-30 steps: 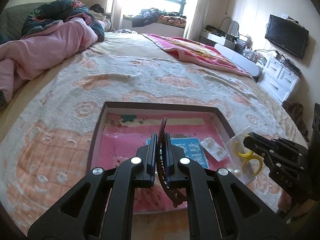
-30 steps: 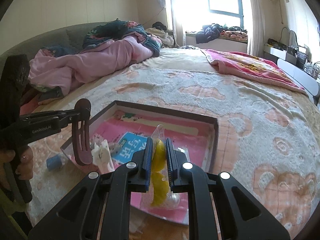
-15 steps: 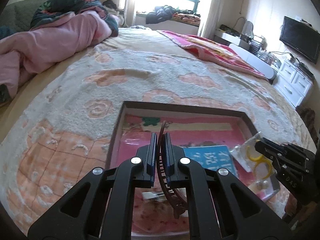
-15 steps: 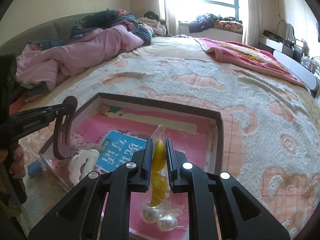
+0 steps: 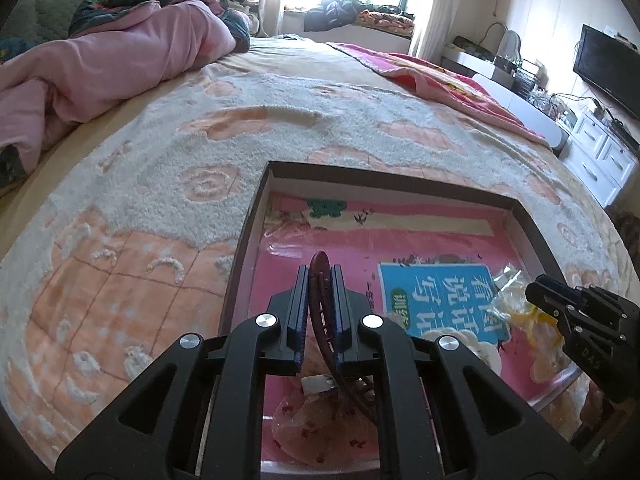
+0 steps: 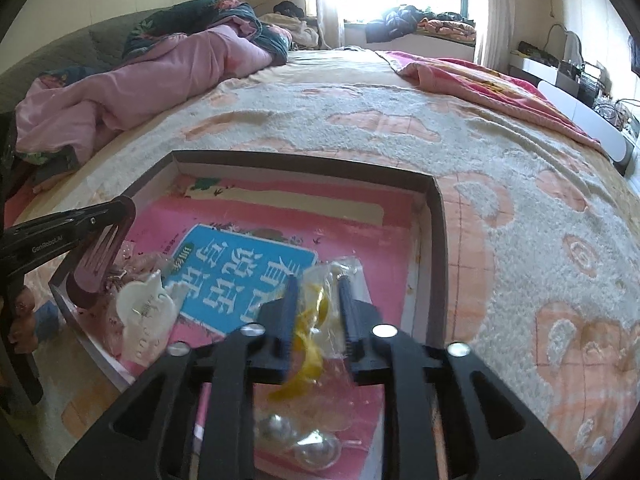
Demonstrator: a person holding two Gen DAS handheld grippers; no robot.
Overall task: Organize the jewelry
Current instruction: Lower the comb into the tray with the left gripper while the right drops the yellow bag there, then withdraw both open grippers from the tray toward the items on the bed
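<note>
A shallow dark-rimmed box (image 5: pixel 384 178) lies on the bed, lined with a pink book cover that has a blue label. My left gripper (image 5: pixel 320 272) hangs low over the box's near left part, pads still on a dark red hair clip (image 5: pixel 322 320), jaws just starting to open. In the right wrist view the same gripper (image 6: pixel 120 210) and hair clip (image 6: pixel 96 268) show at the left. My right gripper (image 6: pixel 318 284) is opening over the near right part of the box (image 6: pixel 304 160). A clear bag with yellow hoops (image 6: pixel 310 352) and shiny beads sags between its parted pads.
A white hair ornament (image 6: pixel 144 312) and other small pieces lie in the box's near left corner. Bunched pink quilts (image 5: pixel 120 64) lie at the far left of the bed and a pink blanket (image 5: pixel 440 80) at the far right. White drawers (image 5: pixel 600 156) stand beyond the bed.
Both grippers have sunk closer to the box floor. The right jaws have parted off the bag, which now sags loose between them. The left pads still hold the hair clip.
</note>
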